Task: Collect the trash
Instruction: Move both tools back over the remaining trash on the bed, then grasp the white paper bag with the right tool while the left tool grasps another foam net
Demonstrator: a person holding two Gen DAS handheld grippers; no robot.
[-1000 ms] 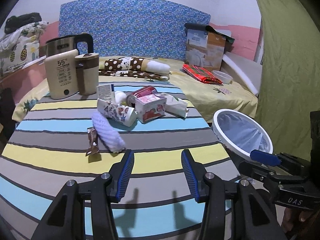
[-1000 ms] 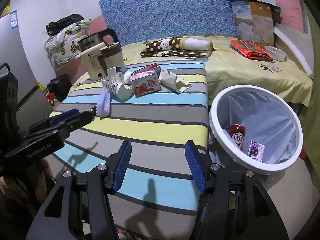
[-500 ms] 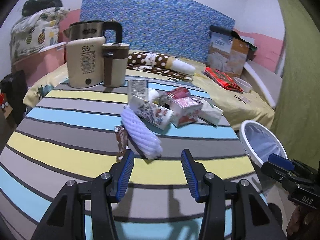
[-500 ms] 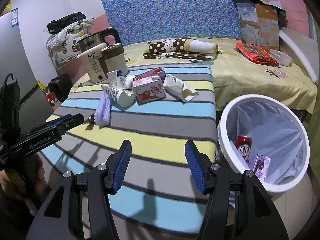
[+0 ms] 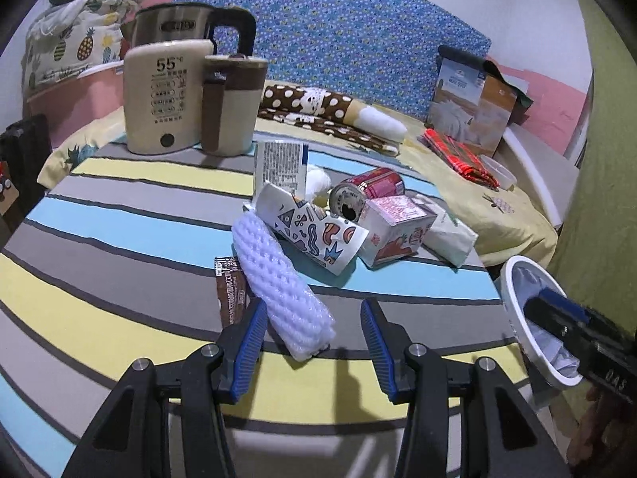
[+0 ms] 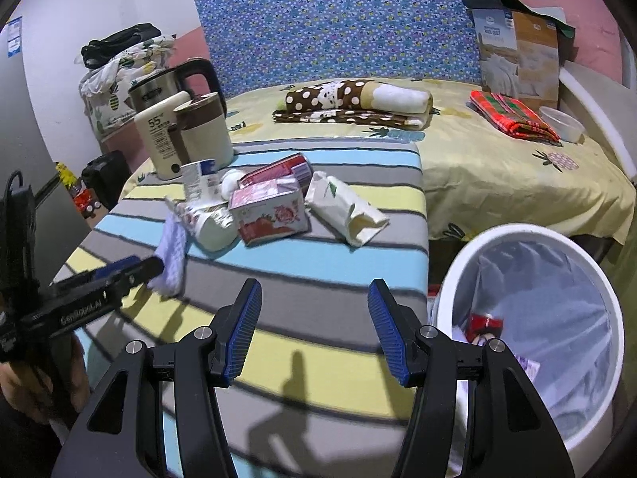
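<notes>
The white foam net sleeve (image 5: pixel 280 286) is lying on the striped table (image 5: pixel 119 239), its near end reaching in between the spread fingers of the left tool (image 5: pixel 312 336), which is gaping open and gripping nothing. A brown wrapper (image 5: pixel 230 290) is lying just left of that tool's left finger. Beyond the sleeve, a patterned carton (image 5: pixel 314 235), red can (image 5: pixel 368 193) and pink box (image 5: pixel 398 231) are crowding together. The right tool (image 6: pixel 314 328) is also hanging open and empty, with the white bin (image 6: pixel 529 318) sitting to its right, off the table's edge
</notes>
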